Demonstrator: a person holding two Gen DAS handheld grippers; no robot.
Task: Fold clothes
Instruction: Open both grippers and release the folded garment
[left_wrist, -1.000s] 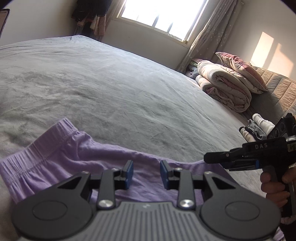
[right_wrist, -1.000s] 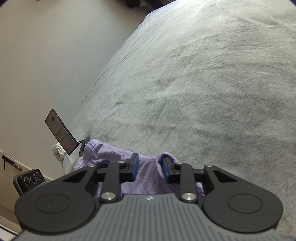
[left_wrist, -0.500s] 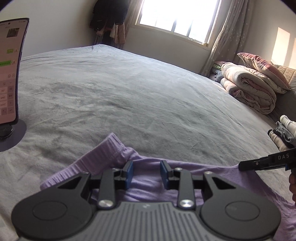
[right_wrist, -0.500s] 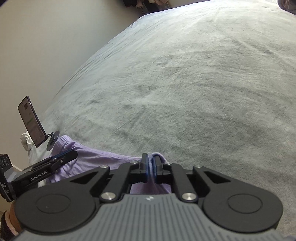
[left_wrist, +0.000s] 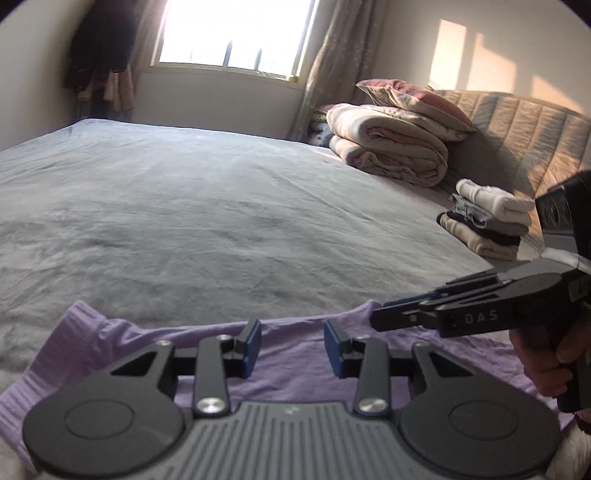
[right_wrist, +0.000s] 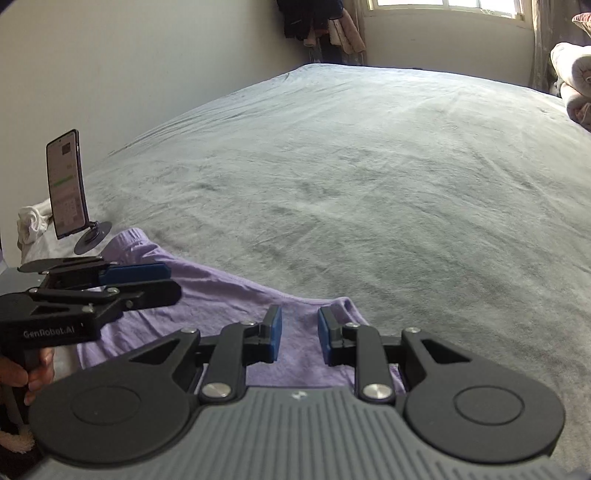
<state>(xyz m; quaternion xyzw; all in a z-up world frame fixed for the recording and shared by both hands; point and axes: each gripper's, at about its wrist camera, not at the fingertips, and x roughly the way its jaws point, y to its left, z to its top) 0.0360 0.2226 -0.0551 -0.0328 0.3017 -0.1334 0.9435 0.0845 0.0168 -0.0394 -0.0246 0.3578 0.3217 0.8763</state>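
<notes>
Lying spread on the near edge of the bed (right_wrist: 369, 184), the purple garment (right_wrist: 221, 291) looks thin and limp, so with your left gripper (left_wrist: 292, 347) and right gripper (right_wrist: 299, 334) both parted and empty, pinch its far hem near the corners.

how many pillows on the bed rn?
1 visible: the pillow sits on top of the folded duvet at the far right of the bed, by the headboard. The duvet could hide more behind it.
</notes>
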